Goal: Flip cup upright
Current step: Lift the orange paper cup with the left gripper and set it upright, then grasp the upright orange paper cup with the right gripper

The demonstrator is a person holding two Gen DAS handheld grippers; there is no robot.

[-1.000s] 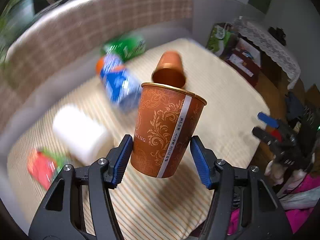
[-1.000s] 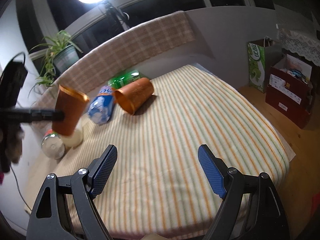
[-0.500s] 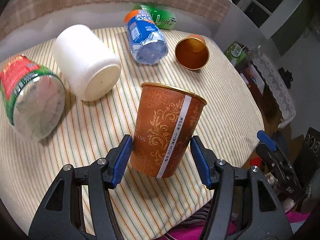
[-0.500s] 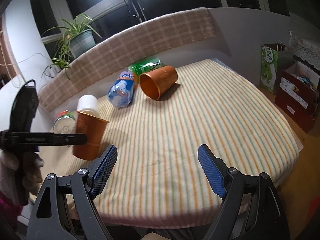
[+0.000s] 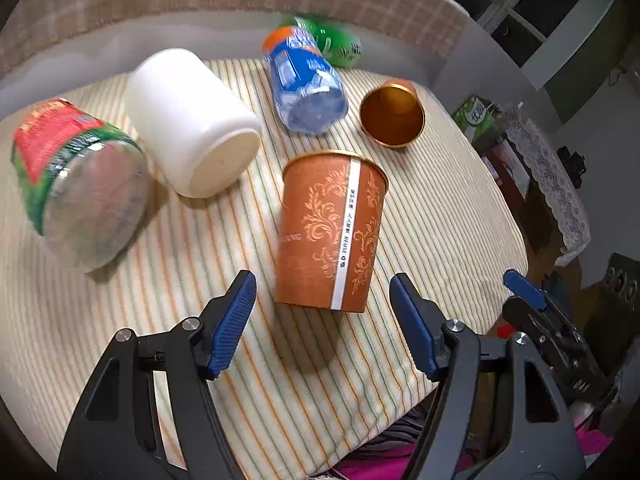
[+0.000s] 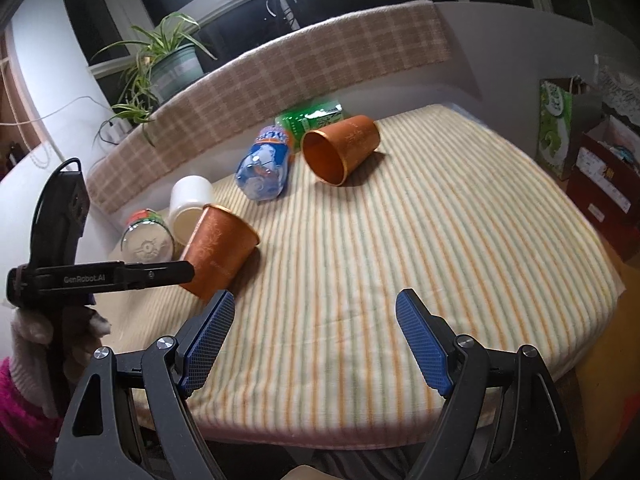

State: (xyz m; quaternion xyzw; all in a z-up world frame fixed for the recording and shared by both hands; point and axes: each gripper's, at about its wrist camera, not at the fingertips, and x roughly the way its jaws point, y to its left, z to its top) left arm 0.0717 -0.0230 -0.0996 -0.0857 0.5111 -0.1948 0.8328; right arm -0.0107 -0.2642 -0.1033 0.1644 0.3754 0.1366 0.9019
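Note:
An orange patterned paper cup [image 5: 332, 232] stands mouth up on the striped cloth, just ahead of my left gripper [image 5: 324, 320]. That gripper is open, its blue pads apart from the cup on both sides. The same cup shows in the right wrist view [image 6: 218, 250], leaning there, beside the left gripper's finger [image 6: 132, 276]. A second orange cup [image 5: 392, 114] lies on its side farther back, mouth toward me; it also shows in the right wrist view [image 6: 340, 148]. My right gripper [image 6: 314, 342] is open and empty over the cloth's near edge.
A glass jar with a red and green label [image 5: 80, 184], a white plastic jar [image 5: 192, 120], a blue bottle [image 5: 304, 88] and a green bottle [image 5: 332, 40] lie on their sides behind the cup. The table edge [image 5: 480, 340] drops off at right. A potted plant [image 6: 168, 68] stands behind.
My left gripper lowered the cup onto the cloth, then opened and let it go. The cup now stands free. My right gripper stayed open and shifted slightly.

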